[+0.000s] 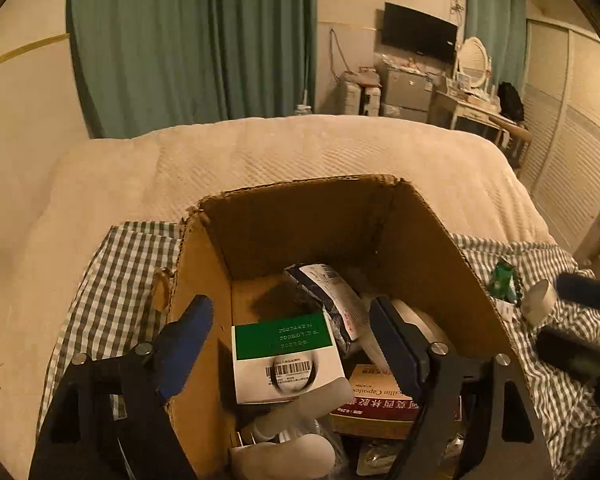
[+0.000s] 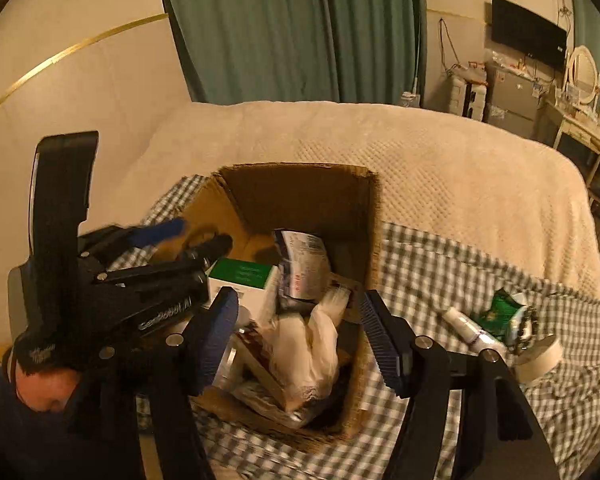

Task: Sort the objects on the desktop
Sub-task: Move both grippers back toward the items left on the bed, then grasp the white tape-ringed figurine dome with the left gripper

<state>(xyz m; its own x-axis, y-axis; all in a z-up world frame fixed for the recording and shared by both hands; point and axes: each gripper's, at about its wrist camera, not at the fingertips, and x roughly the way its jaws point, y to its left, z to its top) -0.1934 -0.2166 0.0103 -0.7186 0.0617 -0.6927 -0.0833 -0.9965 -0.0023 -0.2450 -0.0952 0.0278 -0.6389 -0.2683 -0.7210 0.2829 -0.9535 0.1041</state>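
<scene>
An open cardboard box (image 1: 312,216) stands on a checked cloth (image 1: 112,276) and holds a green-and-white carton (image 1: 284,356), a dark foil packet (image 1: 328,300), a red capsule box (image 1: 376,404) and white bags. My left gripper (image 1: 296,344) is open and empty over the box's left wall. It also shows in the right wrist view (image 2: 192,236), at the box's left edge. My right gripper (image 2: 300,336) is open and empty above the box (image 2: 300,184), over a white plastic bag (image 2: 308,344). Right of the box lie a white tube (image 2: 468,328), a green packet (image 2: 500,308) and a tape roll (image 2: 540,356).
The cloth lies on a bed with a cream quilt (image 1: 300,148). Green curtains (image 1: 188,40) hang behind. A TV (image 1: 420,38), a small fridge and a dressing table stand at the far right. In the left wrist view the tape roll (image 1: 538,300) sits right of the box.
</scene>
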